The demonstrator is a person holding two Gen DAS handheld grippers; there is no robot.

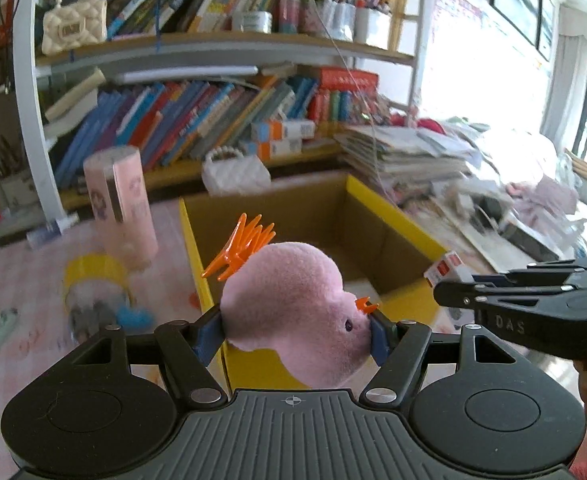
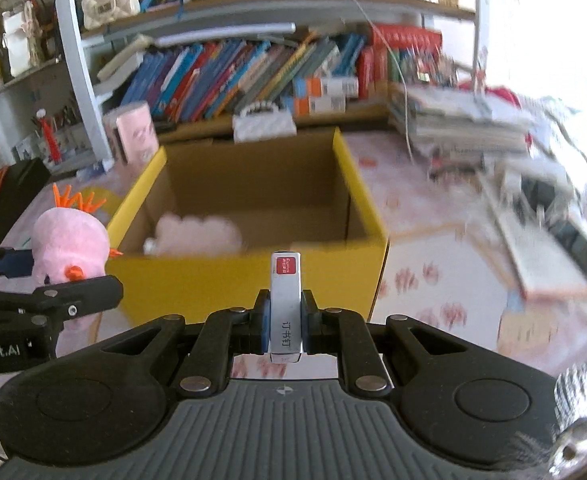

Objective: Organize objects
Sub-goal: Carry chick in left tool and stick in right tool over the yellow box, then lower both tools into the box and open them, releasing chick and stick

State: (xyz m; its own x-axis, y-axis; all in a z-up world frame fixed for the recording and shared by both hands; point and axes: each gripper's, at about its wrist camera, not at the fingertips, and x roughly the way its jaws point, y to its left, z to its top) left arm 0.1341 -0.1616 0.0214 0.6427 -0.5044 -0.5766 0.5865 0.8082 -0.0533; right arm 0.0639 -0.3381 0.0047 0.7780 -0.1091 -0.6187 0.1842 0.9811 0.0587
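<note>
currently both loads approach the yellow cardboard box (image 2: 253,276): left gripper (image 1: 295,330) clamped on pink plush toy (image 1: 293,312), right gripper (image 2: 285,320) clamped on small white staple box (image 2: 286,304). next: release over the opening.

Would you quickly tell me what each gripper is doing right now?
Left gripper: closed on the pink plush toy.
Right gripper: closed on the small staple box.

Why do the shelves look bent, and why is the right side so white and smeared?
Left wrist view: the wide lens bows the bookshelf, and window light washes out the right. Right wrist view: same bowing, the paper stack smeared by motion, while the small box in the right gripper stays sharp.
</note>
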